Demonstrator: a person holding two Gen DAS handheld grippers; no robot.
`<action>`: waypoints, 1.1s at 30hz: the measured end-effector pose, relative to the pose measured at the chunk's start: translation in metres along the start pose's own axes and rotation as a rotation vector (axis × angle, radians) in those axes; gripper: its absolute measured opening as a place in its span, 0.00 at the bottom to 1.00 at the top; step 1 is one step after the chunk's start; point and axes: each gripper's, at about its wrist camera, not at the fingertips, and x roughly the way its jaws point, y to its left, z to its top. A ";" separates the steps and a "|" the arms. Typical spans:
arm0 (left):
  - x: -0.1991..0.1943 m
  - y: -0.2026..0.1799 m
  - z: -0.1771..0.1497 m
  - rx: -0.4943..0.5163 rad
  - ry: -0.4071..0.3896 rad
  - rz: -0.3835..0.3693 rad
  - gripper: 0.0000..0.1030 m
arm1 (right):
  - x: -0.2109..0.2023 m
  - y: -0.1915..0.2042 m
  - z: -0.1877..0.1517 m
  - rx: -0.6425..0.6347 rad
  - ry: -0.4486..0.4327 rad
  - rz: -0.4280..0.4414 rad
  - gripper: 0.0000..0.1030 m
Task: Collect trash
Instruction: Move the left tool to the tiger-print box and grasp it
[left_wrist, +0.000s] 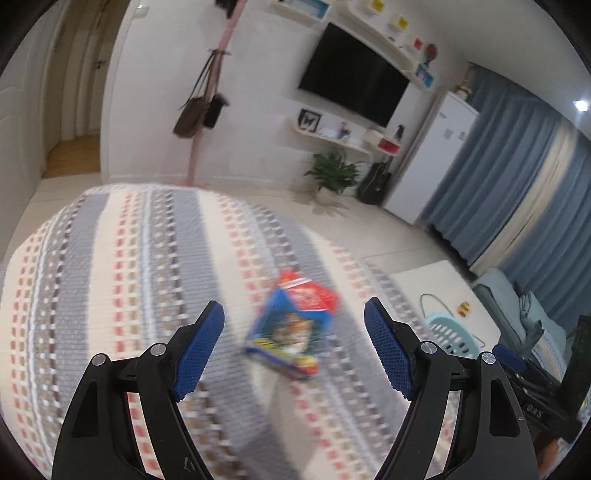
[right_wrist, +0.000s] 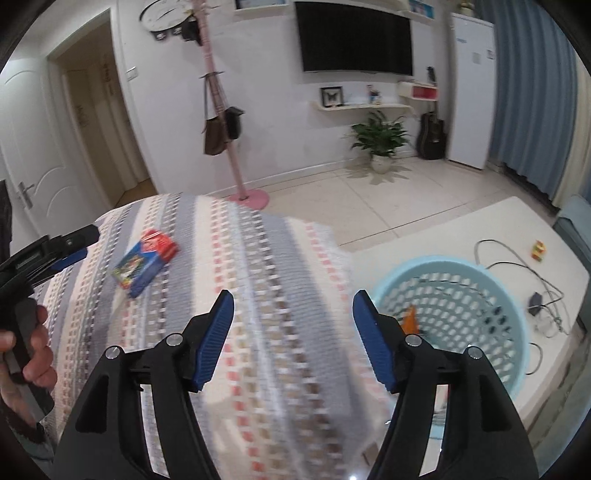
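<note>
A blue and red snack packet (left_wrist: 291, 325) lies on the striped cover (left_wrist: 129, 277). My left gripper (left_wrist: 293, 314) is open above it, and the packet sits between the fingers in that view. In the right wrist view the packet (right_wrist: 146, 261) lies at the left and the left gripper (right_wrist: 66, 245) is beside it. My right gripper (right_wrist: 293, 299) is open and empty over the cover's right edge, beside a light blue basket (right_wrist: 491, 280) with an orange item (right_wrist: 409, 319) inside.
The basket (left_wrist: 452, 334) stands on a white low table (right_wrist: 461, 229) with cables (right_wrist: 517, 266) and a small colourful cube (right_wrist: 538, 250). A pink coat stand (right_wrist: 236, 155), a potted plant (right_wrist: 380, 142) and a guitar (right_wrist: 431, 134) stand by the far wall.
</note>
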 end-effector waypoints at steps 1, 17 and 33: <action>0.004 0.005 -0.001 -0.006 0.020 -0.007 0.75 | 0.004 0.005 -0.003 0.005 0.003 0.013 0.63; 0.062 -0.008 -0.005 0.148 0.164 0.071 0.79 | 0.029 0.026 -0.019 0.045 0.031 0.069 0.71; 0.060 -0.041 -0.018 0.284 0.127 0.185 0.61 | 0.032 0.010 -0.019 0.131 0.053 0.103 0.71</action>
